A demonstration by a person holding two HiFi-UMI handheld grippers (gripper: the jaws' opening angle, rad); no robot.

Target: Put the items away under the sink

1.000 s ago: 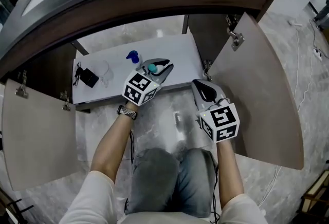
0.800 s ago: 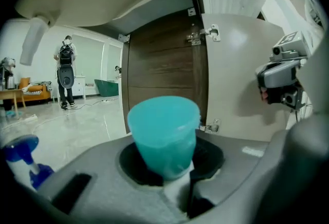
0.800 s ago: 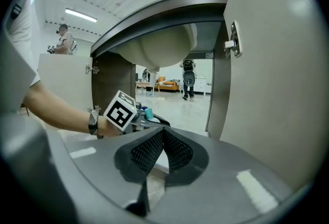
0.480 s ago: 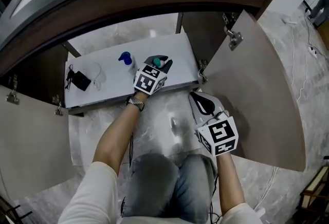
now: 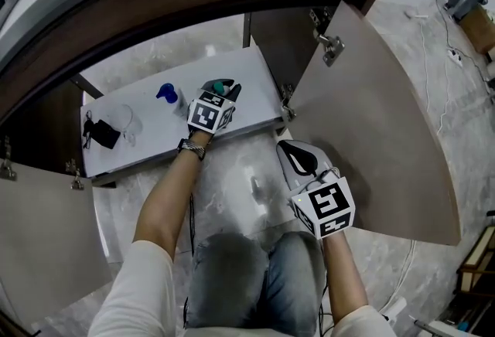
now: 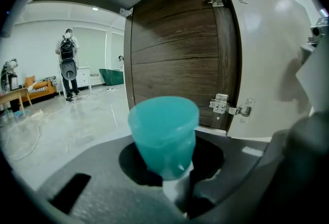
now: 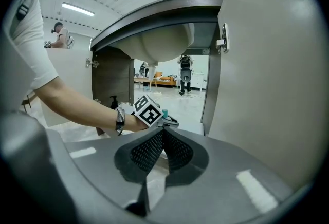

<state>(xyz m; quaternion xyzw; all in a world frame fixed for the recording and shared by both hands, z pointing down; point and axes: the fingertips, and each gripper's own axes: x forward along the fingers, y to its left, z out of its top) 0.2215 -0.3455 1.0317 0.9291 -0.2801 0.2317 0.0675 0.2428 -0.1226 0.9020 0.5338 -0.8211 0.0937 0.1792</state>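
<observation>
My left gripper (image 5: 222, 89) is shut on a small white bottle with a teal cap (image 6: 163, 133). It holds the bottle upright just over the white cabinet floor (image 5: 251, 84) under the sink, toward the right half. The teal cap (image 5: 219, 86) shows at the jaw tips in the head view. My right gripper (image 5: 298, 155) hangs outside the cabinet, low over the marble floor in front of the right door. Its jaws are shut on nothing, and in the right gripper view the mesh pads (image 7: 175, 148) meet.
On the cabinet floor stand a blue-topped spray bottle (image 5: 165, 93), a clear glass (image 5: 128, 120) and a black object (image 5: 101, 133) at the left. Both doors stand open: the right door (image 5: 371, 134) close beside my right gripper, the left door (image 5: 39, 235) swung wide. The basin overhangs above.
My left gripper has carried the teal-capped bottle forward and down into the cabinet, close over its white floor. The right gripper has barely shifted.
</observation>
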